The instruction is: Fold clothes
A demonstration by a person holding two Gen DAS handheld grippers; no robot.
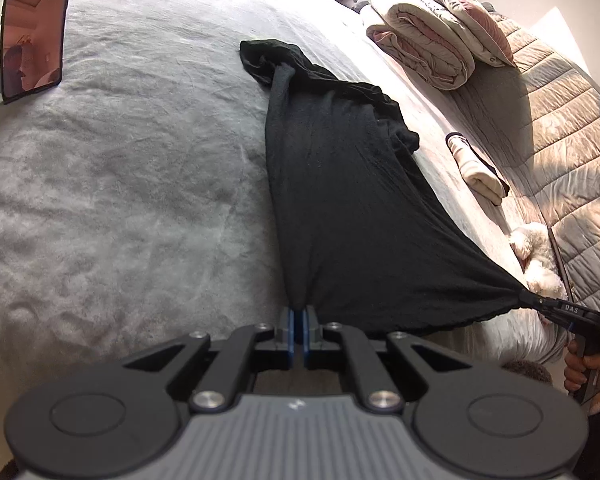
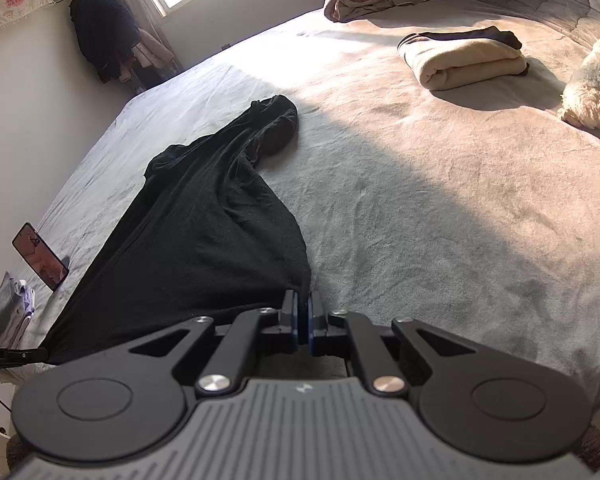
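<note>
white letters "das" stand on the side of the black two-finger right gripper (image 1: 529, 299), seen from the left wrist view. in the right wrist view, small white print on the black left gripper (image 2: 44, 354) at the frame's left edge looks like "robot.ai", its start cut off. the white paper poster with pink figures (image 2: 14, 0) on the wall carries a line of pink characters too small to read. the propped black phone (image 1: 32, 28) shows only a picture, no legible text.
</note>
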